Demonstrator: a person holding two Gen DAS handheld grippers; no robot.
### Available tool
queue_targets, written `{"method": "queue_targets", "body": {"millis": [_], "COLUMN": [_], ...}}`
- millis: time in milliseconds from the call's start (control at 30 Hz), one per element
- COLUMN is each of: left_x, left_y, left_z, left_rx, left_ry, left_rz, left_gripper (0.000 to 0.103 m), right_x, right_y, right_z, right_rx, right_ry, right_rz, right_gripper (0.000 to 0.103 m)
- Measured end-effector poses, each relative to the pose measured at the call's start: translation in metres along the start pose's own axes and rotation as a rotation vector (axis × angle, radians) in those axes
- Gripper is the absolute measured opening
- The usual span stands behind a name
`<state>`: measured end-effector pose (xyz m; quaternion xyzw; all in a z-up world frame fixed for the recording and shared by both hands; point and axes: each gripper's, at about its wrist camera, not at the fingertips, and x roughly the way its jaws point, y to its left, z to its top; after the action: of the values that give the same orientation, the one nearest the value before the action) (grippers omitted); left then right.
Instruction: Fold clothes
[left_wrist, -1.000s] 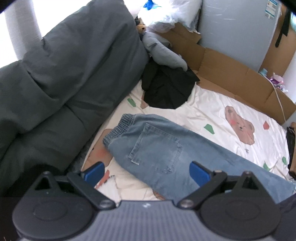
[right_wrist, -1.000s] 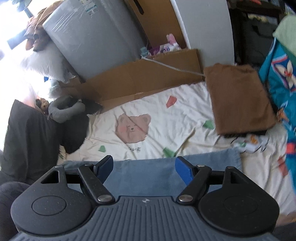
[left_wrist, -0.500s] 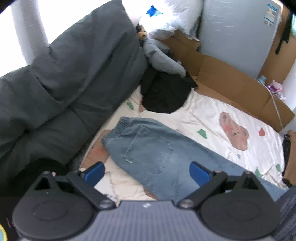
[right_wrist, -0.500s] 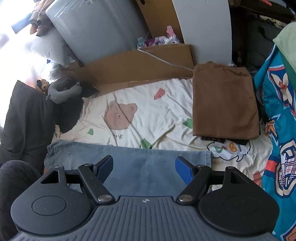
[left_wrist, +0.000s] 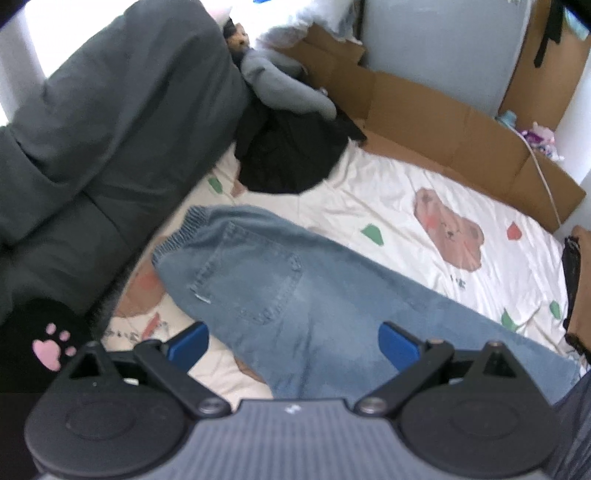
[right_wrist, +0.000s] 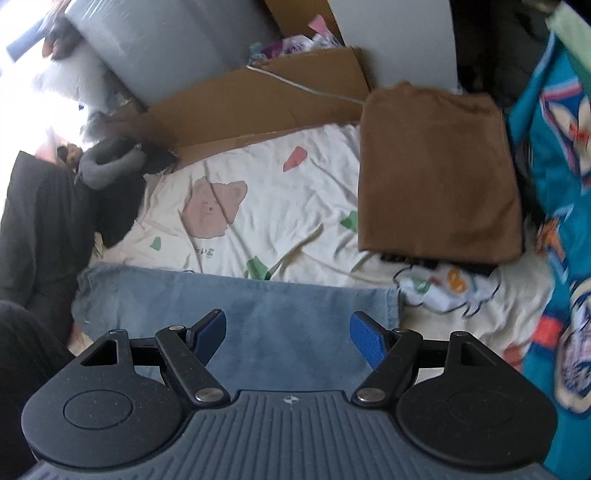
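Both grippers have come down closer to the jeans (left_wrist: 303, 295), which lie flat on the bear-print sheet (left_wrist: 424, 192), waistband toward the dark grey cushion (left_wrist: 110, 122) and hem just short of the folded brown garment (right_wrist: 436, 177). The left gripper (left_wrist: 291, 343) and right gripper (right_wrist: 288, 332) hang above the denim, jaws apart and empty. This looks like the approach before a first fold; next each must pinch an edge of the jeans.

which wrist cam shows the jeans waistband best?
Left wrist. The jeans lie with the elastic waistband and back pocket in full view. The right wrist view shows mostly the leg and hem end; the waistband end there is blurred at the left edge.
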<state>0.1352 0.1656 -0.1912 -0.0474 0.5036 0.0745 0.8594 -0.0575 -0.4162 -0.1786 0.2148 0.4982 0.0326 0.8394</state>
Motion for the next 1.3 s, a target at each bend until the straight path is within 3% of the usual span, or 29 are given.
{"method": "queue_targets", "body": {"millis": [167,300,467,533,767,1067,1300], "left_x": [0.018,0.031,0.052,0.062,0.084,0.098,0.104], "left_y": [-0.013,-0.020,-0.021,-0.020,-0.017,-0.023,-0.032], "left_z": [-0.005,-0.009,-0.012,-0.011,-0.011,-0.025,-0.036], "left_rx": [0.020,0.012,-0.016,-0.031,-0.078,-0.043,-0.041], "left_ry": [0.038,0.057,0.093,0.116,0.181,0.245,0.289], "left_rz": [0.018,0.032,0.044,0.057,0.095,0.145,0.149], "left_gripper": [0.100,0.100,0.100,0.099,0.099,0.099,0.099], "right_x": [0.037,0.065,0.104,0.123,0.164,0.199,0.225], "right_y": [-0.019,-0.036,-0.058,-0.069,-0.102,-0.141,-0.152], "right_z": [-0.019,-0.029,-0.038,-0.044,-0.051,-0.074,-0.090], "right_rx": [0.026,0.048,0.108,0.143,0.252,0.350,0.399], "right_ry": [0.080,0.137,0.174,0.206,0.193,0.216,0.258], "right_rz": [0.012,-0.065,-0.040,-0.025,-0.011,-0.080,-0.085], "right_gripper": [0.081,0.081,0.081,0.077,0.070,0.065,0.061]}}
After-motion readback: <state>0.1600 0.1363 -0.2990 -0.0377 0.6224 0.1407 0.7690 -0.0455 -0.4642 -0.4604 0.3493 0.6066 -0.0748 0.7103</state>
